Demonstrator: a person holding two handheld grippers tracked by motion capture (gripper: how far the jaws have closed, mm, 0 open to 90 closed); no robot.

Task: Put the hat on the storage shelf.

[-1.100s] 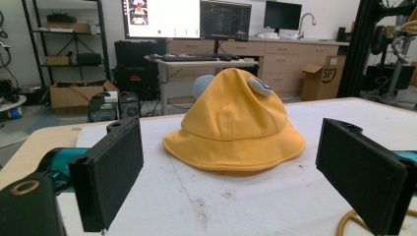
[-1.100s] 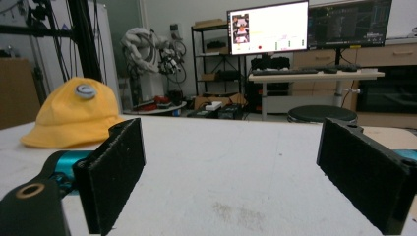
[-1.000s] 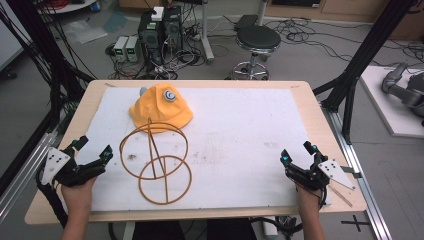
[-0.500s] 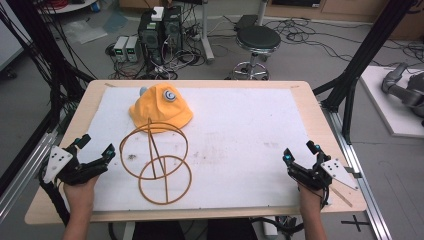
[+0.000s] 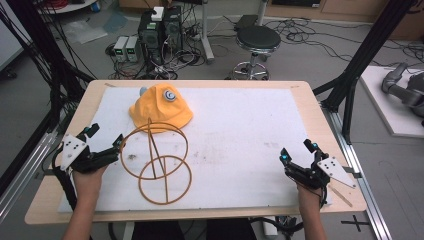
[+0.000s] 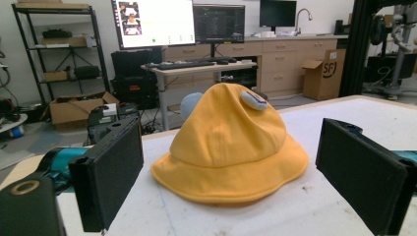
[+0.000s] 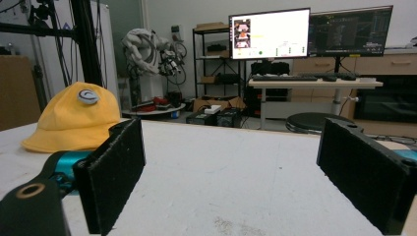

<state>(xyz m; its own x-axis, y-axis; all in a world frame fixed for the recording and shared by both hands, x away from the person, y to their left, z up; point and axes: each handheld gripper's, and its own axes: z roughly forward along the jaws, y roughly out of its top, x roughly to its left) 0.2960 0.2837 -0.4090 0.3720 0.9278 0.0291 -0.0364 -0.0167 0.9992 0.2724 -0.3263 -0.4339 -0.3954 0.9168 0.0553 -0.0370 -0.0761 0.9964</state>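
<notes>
Both grippers rest at the near table edge, jaws spread, nothing held.

Left gripper [image 5: 106, 144] sits at the near left of the white mat [image 5: 240, 125], jaws wide apart and empty; one jaw tip lies just beside the upper ring of the wire stand [image 5: 157, 160], touching or not I cannot tell from the high view. Stand: two brown hoops joined by thin rods, lying tilted on the mat; its upper rod end reaches the brim of the yellow hat [image 5: 161, 106]. Hat sits crown-up at the far left of the mat, grey round badge [image 5: 170, 94] near the top. In the left gripper view the hat [image 6: 231, 142] sits centred between the open jaws, some way ahead. Right gripper [image 5: 299, 156] is at the near right, well apart from hat and stand, jaws wide over bare mat.
</notes>
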